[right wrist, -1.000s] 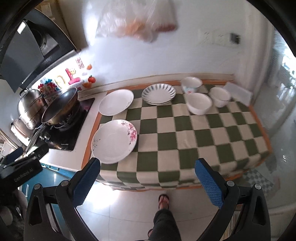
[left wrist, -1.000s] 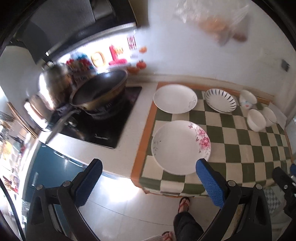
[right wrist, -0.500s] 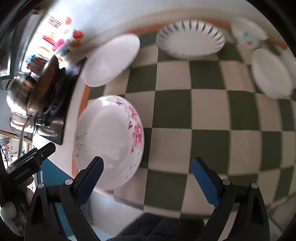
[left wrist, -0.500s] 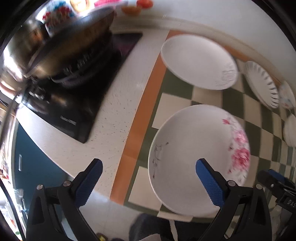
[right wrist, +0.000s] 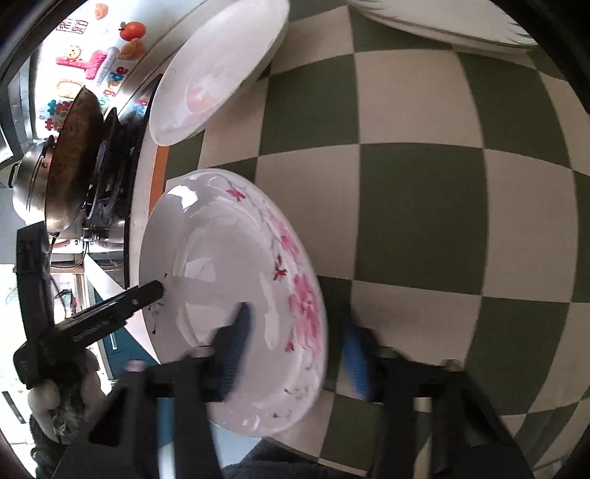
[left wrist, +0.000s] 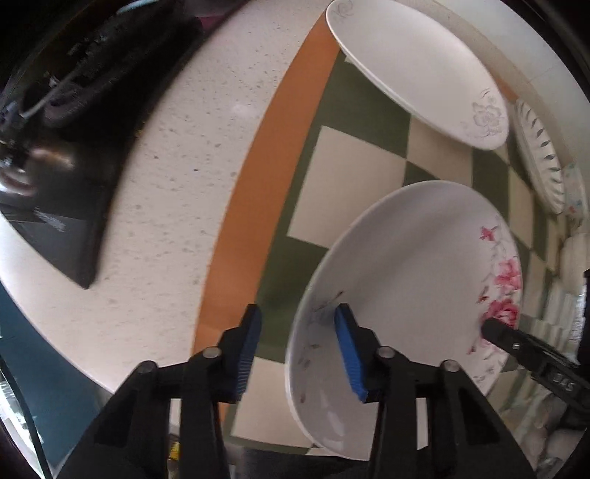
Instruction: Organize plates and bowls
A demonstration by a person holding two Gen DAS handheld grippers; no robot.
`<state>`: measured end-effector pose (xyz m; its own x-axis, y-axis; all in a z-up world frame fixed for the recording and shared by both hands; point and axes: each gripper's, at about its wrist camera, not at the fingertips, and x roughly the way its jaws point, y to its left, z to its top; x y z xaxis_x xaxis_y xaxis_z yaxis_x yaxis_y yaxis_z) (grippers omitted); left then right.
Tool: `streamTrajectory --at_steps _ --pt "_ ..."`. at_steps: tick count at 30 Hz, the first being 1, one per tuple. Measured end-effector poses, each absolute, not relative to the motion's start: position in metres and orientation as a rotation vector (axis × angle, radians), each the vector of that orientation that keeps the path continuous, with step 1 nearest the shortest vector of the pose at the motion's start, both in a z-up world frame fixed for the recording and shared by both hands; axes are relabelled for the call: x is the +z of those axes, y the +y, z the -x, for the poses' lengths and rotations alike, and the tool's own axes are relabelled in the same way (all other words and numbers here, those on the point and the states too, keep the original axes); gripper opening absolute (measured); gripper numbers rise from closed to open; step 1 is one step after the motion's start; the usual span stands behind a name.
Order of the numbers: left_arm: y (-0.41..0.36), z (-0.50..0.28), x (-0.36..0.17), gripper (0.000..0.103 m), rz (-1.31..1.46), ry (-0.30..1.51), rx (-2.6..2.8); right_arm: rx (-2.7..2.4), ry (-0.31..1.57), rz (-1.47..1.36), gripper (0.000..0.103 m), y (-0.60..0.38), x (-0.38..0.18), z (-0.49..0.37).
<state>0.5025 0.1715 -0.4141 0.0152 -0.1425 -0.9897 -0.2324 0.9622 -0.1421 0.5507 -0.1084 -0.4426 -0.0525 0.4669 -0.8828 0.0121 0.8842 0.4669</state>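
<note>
A white plate with pink flowers [left wrist: 416,265] [right wrist: 221,280] lies on the green-checked cloth near its left edge. My left gripper [left wrist: 297,344] straddles the plate's left rim, one blue finger [left wrist: 346,342] over the plate, the other outside; the jaws are partly closed with a gap still showing. My right gripper [right wrist: 295,350] straddles the flowered right rim, blurred, jaws partly closed. A plain white plate [left wrist: 416,70] [right wrist: 217,73] lies behind it. A striped-rim plate [left wrist: 538,154] [right wrist: 442,22] lies further right.
A black stove [left wrist: 73,121] with a dark wok [right wrist: 73,162] and a steel pot [right wrist: 27,184] stands left of the cloth on the speckled counter [left wrist: 177,177]. White bowls [left wrist: 575,254] sit at the right. The cloth's orange border [left wrist: 258,177] runs along its left side.
Both grippers have dropped close to the flowered plate and narrowed from wide open, each now straddling one side of its rim.
</note>
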Motion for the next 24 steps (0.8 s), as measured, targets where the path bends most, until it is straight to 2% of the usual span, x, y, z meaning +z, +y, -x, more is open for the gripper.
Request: streamTrajectory --at_steps 2,5,11,24 --pt "0.171 -0.504 -0.412 0.025 0.314 1.549 0.048 0.366 1.578 -0.365 0.025 -0.107 -0.439 -0.551" --pt "0.167 -0.506 -0.407 0.024 0.309 1.545 0.042 0.352 1.568 -0.373 0.016 -0.109 -0.437 -0.550" --pt "0.157 -0.503 -0.394 0.024 0.276 1.537 0.014 0.347 1.543 -0.372 0.016 -0.118 -0.433 -0.543" --pt "0.058 -0.509 -0.371 0.024 0.192 1.493 -0.098 0.281 1.453 -0.400 0.015 -0.186 -0.392 -0.533"
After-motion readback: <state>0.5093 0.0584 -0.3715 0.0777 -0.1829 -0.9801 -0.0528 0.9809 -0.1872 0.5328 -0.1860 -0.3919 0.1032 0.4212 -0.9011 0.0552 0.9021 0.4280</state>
